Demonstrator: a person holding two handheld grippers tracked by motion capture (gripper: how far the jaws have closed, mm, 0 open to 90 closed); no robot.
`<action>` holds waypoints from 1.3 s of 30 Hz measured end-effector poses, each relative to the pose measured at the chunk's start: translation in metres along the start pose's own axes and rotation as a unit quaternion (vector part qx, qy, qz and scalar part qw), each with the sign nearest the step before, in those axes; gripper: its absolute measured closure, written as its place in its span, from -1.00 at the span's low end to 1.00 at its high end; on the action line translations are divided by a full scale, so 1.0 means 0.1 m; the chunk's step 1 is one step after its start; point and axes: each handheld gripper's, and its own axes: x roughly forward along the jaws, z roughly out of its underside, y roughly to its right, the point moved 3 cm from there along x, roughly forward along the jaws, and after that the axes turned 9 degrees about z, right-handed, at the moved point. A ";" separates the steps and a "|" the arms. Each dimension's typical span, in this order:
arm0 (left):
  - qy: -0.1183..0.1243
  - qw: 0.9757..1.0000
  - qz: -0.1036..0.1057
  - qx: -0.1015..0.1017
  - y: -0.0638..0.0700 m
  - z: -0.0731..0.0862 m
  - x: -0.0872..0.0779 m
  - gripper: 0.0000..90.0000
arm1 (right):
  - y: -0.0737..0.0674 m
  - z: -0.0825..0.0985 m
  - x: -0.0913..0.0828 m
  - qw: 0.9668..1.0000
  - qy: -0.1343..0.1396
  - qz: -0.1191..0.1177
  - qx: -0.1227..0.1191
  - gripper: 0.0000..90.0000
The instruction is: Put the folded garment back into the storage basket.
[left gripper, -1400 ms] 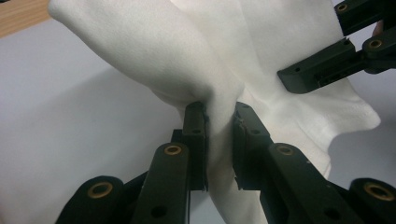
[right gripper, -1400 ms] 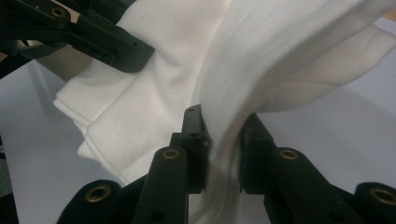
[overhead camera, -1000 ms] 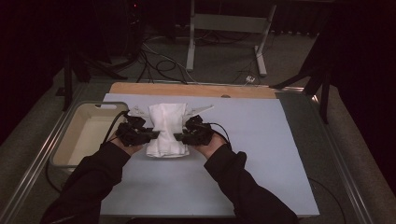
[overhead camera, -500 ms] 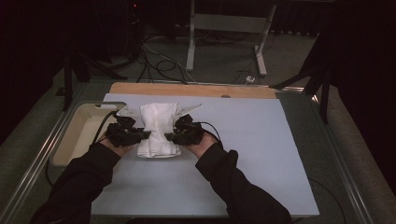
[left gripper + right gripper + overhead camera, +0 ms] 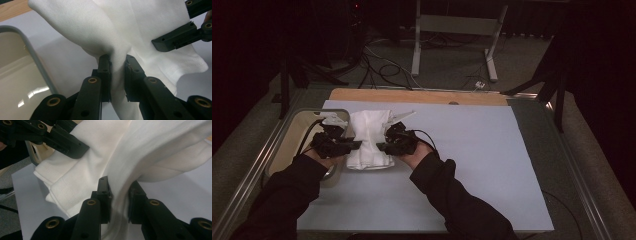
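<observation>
- While both grippers hold it, the folded white cloth (image 5: 368,137) sits at the far-left part of the pale blue mat (image 5: 472,165), just right of the beige tray (image 5: 292,131).
- Left gripper (image 5: 353,145): jaws pressed together on a bunched fold at the cloth's left edge. The left gripper view shows the fabric (image 5: 117,42) squeezed between the two black pads and rising out of them, so the grip looks secure.
- Right gripper (image 5: 383,147): jaws likewise pinching the cloth's right edge. In the right gripper view several layers (image 5: 130,170) pass between the pads and a hemmed edge lies to their left.
- Placement judged: the two grips face each other across the cloth's near half, which keeps the folded bundle from opening and lets it be carried as one piece.
- Cloth condition: the near part appears raised at the pinches; the far part rests on the mat or droops toward it, I cannot tell which.
- Surroundings: the tray is touching the mat's left edge and seems the likely destination, given how near the cloth is to it.
- Risk noted: loose layers outside the jaws could slip out or unfold if the hands draw apart.
</observation>
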 end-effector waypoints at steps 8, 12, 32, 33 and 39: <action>-0.002 1.000 -0.004 -0.001 -0.07 0.05 -0.11 0.72 | -0.09 -0.08 0.06 1.000 0.004 -0.006 -0.005 0.68; -0.002 1.000 -0.009 -0.004 -0.11 0.07 -0.18 0.72 | -0.16 -0.14 0.10 1.000 0.003 -0.004 -0.012 0.68; -0.001 0.999 -0.033 -0.028 -0.43 0.26 -0.55 0.72 | -0.52 -0.45 0.37 1.000 0.012 -0.012 -0.015 0.68; -0.001 0.999 -0.033 -0.028 -0.43 0.26 -0.55 0.72 | -0.52 -0.45 0.37 1.000 0.012 -0.012 -0.015 0.68; -0.001 0.999 -0.039 -0.030 -0.49 0.31 -0.66 0.72 | -0.62 -0.53 0.43 1.000 0.015 -0.011 -0.016 0.68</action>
